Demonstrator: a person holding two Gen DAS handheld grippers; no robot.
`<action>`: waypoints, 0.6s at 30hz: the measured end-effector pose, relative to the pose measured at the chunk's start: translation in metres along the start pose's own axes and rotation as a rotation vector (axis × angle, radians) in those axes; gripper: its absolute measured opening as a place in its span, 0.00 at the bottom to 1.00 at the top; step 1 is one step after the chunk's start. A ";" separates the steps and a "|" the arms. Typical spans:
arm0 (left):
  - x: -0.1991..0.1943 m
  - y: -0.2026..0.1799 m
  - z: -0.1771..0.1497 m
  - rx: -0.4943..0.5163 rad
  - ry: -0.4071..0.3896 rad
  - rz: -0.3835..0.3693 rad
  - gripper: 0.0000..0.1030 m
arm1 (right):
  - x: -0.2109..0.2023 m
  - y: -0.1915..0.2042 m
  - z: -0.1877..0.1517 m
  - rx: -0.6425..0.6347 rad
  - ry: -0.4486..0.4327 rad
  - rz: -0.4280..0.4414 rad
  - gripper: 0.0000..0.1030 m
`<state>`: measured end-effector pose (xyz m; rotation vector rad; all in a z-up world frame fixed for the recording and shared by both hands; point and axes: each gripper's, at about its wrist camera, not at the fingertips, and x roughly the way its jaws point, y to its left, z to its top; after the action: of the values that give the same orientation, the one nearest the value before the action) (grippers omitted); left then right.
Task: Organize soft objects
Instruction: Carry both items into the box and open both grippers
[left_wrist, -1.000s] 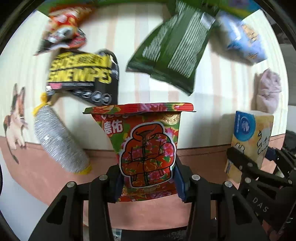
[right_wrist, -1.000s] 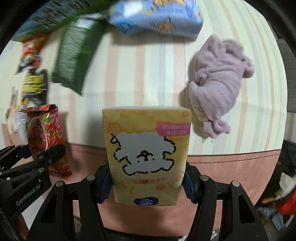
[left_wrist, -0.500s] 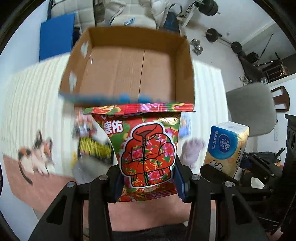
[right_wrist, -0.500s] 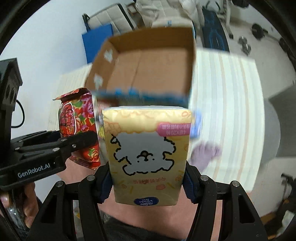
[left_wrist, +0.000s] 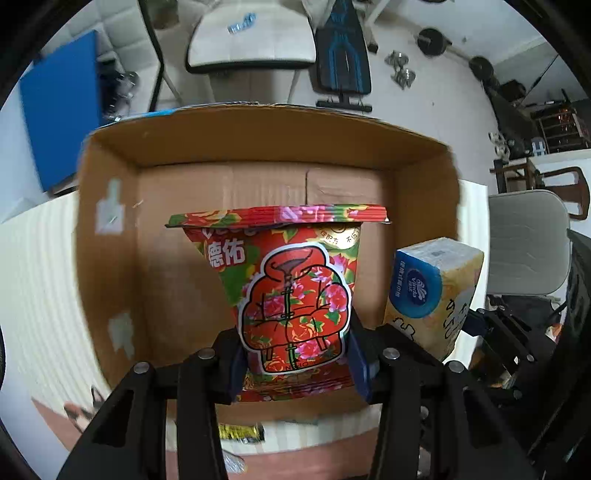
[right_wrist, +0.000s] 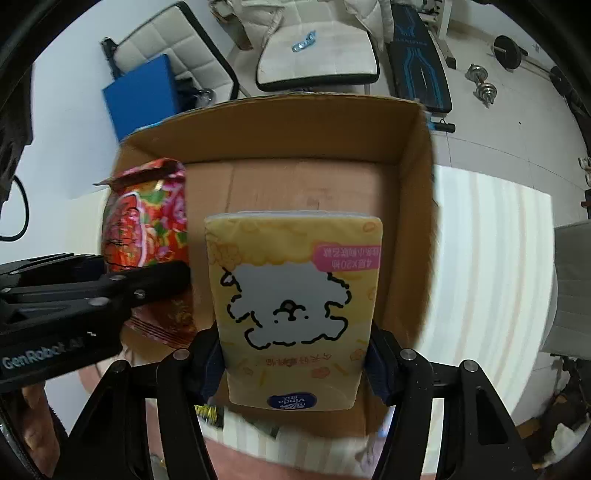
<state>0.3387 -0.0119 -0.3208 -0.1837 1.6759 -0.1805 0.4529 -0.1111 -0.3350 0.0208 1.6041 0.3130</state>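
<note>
Black left gripper (right_wrist: 122, 280), silver screws, blue pads, white "GenRobot.AI" lettering, possibly bare skin beneath

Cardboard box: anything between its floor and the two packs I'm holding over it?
No. In both wrist views the cardboard box shows only bare floor behind the red floral pack and the yellow tissue pack, each held clamped over it.

Behind my table's striped cloth (right_wrist: 491, 258) I see a pale tiled floor (right_wrist: 476, 122), a white padded chair (right_wrist: 317, 48), a black-and-blue weight bench (right_wrist: 419, 55), dumbbells (right_wrist: 484, 88) and a barbell (left_wrist: 458, 51). Blue panel (left_wrist: 59, 107) at left, grey chair (left_wrist: 526, 243) at right, white wall (right_wrist: 66, 122). Light is even.
</note>
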 end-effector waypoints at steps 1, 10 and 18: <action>0.011 0.003 0.007 0.011 0.018 -0.002 0.41 | 0.009 0.000 0.009 0.002 0.006 -0.010 0.63; 0.049 0.012 0.051 0.023 0.118 -0.049 0.41 | 0.042 0.015 0.042 0.008 0.042 -0.070 0.63; 0.060 0.029 0.063 -0.016 0.130 -0.063 0.42 | 0.058 0.016 0.056 0.029 0.053 -0.117 0.64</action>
<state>0.3940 0.0020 -0.3924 -0.2406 1.8025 -0.2305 0.5014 -0.0736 -0.3893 -0.0592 1.6553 0.2012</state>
